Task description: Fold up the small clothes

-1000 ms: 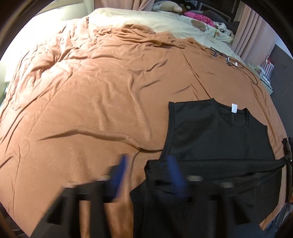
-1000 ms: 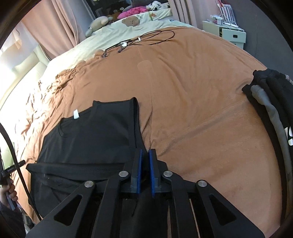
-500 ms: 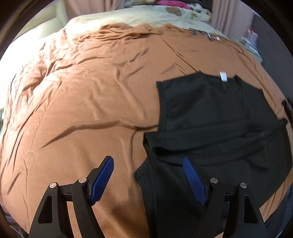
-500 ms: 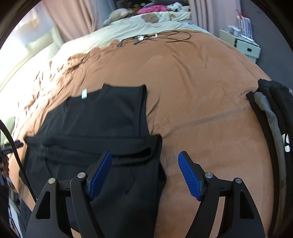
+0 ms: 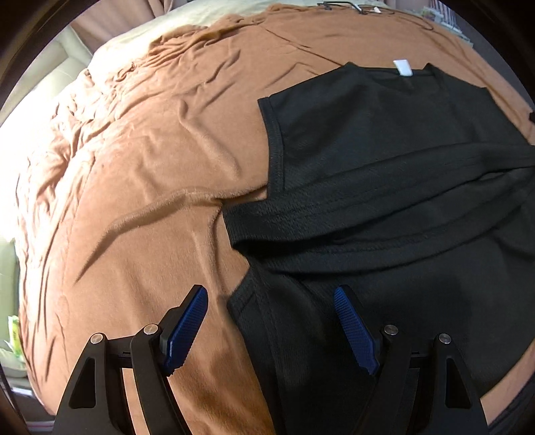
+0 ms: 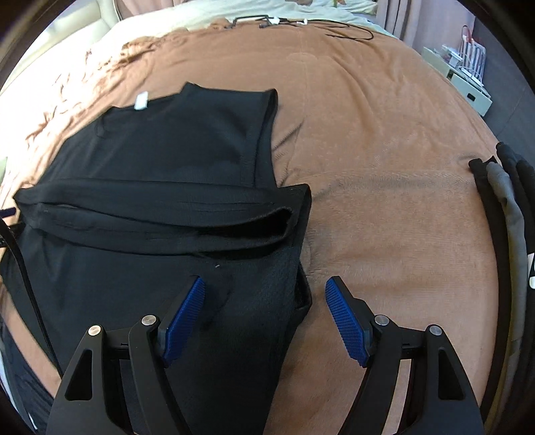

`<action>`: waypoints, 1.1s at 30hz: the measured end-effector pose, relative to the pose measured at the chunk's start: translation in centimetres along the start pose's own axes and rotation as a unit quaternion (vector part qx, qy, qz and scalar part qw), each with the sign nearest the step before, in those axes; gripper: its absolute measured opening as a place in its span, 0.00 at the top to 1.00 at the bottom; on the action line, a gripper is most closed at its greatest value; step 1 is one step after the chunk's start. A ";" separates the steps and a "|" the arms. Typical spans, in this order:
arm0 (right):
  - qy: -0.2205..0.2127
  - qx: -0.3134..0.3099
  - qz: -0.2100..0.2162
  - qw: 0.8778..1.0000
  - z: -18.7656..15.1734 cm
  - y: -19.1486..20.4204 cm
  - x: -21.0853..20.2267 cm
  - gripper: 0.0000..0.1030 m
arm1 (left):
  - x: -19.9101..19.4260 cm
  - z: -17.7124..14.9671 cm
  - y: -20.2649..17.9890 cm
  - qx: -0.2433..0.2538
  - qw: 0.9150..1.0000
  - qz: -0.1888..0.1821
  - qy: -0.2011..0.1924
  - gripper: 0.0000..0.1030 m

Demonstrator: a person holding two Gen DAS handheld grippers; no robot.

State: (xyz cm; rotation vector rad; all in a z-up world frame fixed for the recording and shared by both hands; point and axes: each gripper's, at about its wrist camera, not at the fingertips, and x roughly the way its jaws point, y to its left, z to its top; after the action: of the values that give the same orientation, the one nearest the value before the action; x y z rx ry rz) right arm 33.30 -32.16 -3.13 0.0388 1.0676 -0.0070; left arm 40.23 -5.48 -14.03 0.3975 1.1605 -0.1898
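A black sleeveless top [image 5: 384,160] [image 6: 174,157] lies on the brown blanket, its lower part folded up so the hem runs as a band across the middle. A white neck label [image 5: 403,68] [image 6: 141,100] shows at the far end. My left gripper [image 5: 271,294] is open above the top's near left corner, one blue pad over the blanket and one over the cloth. My right gripper [image 6: 265,284] is open over the near right corner, holding nothing.
The brown blanket [image 5: 140,160] [image 6: 384,140] covers a wide bed, wrinkled on the left. A stack of folded dark and grey clothes [image 6: 508,207] sits at the right edge. Black cables [image 6: 334,28] lie at the far end near a cream sheet. White drawers [image 6: 464,77] stand beyond.
A second ago the right gripper was shut on the hem and the left was in blurred motion at it. Both have let go and opened; the folded-up hem now rests on the top.
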 end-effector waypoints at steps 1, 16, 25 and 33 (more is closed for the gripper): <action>0.000 0.000 -0.003 1.000 0.2 0.0 0.2 0.29 | 0.2 0.3 0.1 0.000 1.000 0.005 -0.001 0.23; -0.015 0.025 -0.023 0.999 5.4 -1.3 3.7 0.29 | 2.5 6.1 2.8 -0.046 0.998 0.022 -0.022 0.23; -0.025 0.053 -0.022 0.998 5.8 -2.6 4.5 0.40 | 2.8 6.2 5.1 -0.111 0.993 0.010 -0.027 0.55; -0.039 0.077 0.054 0.995 4.1 -4.2 2.7 0.45 | 1.3 5.3 6.7 -0.148 0.986 -0.071 -0.035 0.55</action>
State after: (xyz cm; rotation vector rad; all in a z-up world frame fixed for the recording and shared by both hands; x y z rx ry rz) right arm 38.09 -36.43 -3.60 0.2347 0.9838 0.0073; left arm 47.59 -1.36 -12.07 0.0456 1.1285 -0.1509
